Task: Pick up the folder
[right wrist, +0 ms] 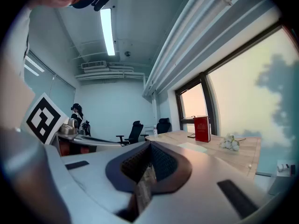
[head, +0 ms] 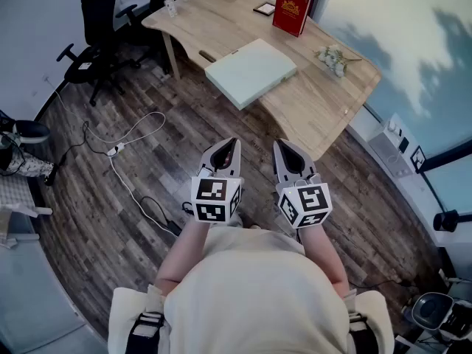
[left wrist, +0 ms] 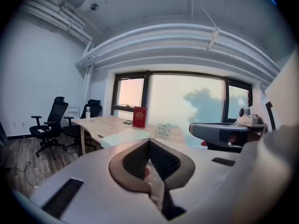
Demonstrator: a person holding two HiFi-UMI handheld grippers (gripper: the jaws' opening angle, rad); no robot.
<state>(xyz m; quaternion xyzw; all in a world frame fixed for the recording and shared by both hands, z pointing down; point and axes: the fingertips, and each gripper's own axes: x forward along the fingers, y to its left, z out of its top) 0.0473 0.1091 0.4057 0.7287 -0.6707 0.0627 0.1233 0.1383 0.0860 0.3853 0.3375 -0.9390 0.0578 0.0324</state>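
A pale green folder (head: pixel 251 71) lies flat on the wooden desk (head: pixel 310 102), near its front edge; it also shows in the left gripper view, folder (left wrist: pixel 125 135), and faintly in the right gripper view, folder (right wrist: pixel 194 147). My left gripper (head: pixel 228 147) and right gripper (head: pixel 285 147) hang side by side over the floor, well short of the desk, both pointing toward it. Both sets of jaws are shut with nothing between them.
On the desk stand a red book (head: pixel 292 9), a small dark card (head: pixel 264 9), a bottle (head: pixel 169 4) and white flowers (head: pixel 333 59). Black office chairs (head: pixel 96 46) sit to the left. A white cable and power strip (head: pixel 114 151) lie on the wood floor.
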